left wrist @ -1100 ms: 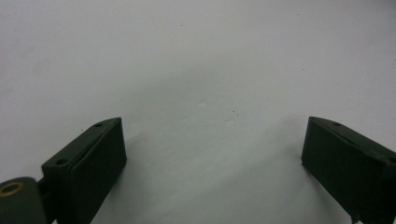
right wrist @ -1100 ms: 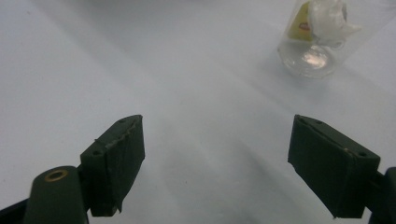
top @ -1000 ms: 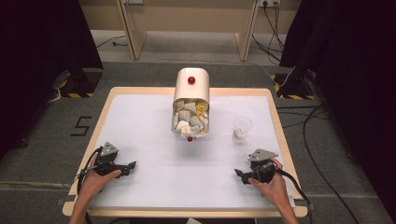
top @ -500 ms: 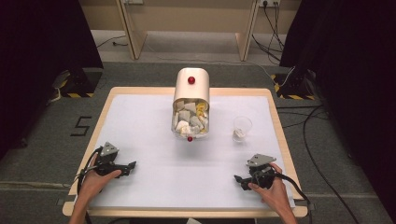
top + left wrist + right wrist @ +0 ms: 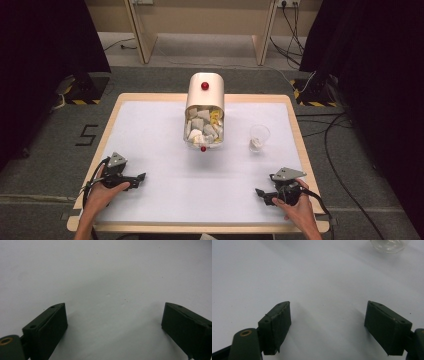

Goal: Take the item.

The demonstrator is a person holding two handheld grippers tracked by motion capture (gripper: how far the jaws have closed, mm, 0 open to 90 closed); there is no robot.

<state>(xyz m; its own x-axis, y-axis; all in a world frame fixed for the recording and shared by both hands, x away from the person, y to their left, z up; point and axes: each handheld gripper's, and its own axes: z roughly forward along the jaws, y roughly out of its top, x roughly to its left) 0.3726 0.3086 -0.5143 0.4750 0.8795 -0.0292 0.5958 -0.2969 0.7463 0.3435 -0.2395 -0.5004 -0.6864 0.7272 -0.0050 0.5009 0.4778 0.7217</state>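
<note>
Left gripper (image 5: 134, 178): held low at the near left of the bench (image 5: 150, 130), jaws spread wide with bare white surface between them in the left gripper view; nothing held.
Right gripper (image 5: 264, 194): held low at the near right, jaws likewise wide apart and empty; its own view looks across the surface toward the cup.
Clear cup (image 5: 259, 137): upright on the right half of the bench, far of the right gripper and well apart from it; something pale sits in its bottom. Its base (image 5: 390, 244) shows at the top edge of the right gripper view.
Dispenser (image 5: 204, 111): a beige, round-topped container at the far centre, with a red knob (image 5: 204, 86) on top and a see-through front full of pale and yellowish pieces; a second small red part (image 5: 203, 148) sits at its near, lower end. It stands left of the cup, near but not touching.
Step in hand (judged): both grippers rest before any reach; the cup is the nearest thing to the right one.
Risk, cup: thin, light plastic; a fast or off-centre closing could crush its wall or tip it and spill what is inside.
Risk, dispenser: a careless push on the lower red part could let pieces fall onto the bench with no cup beneath.
Risk, cable: the trailing cables near the near edge could snag during a forward reach.
</note>
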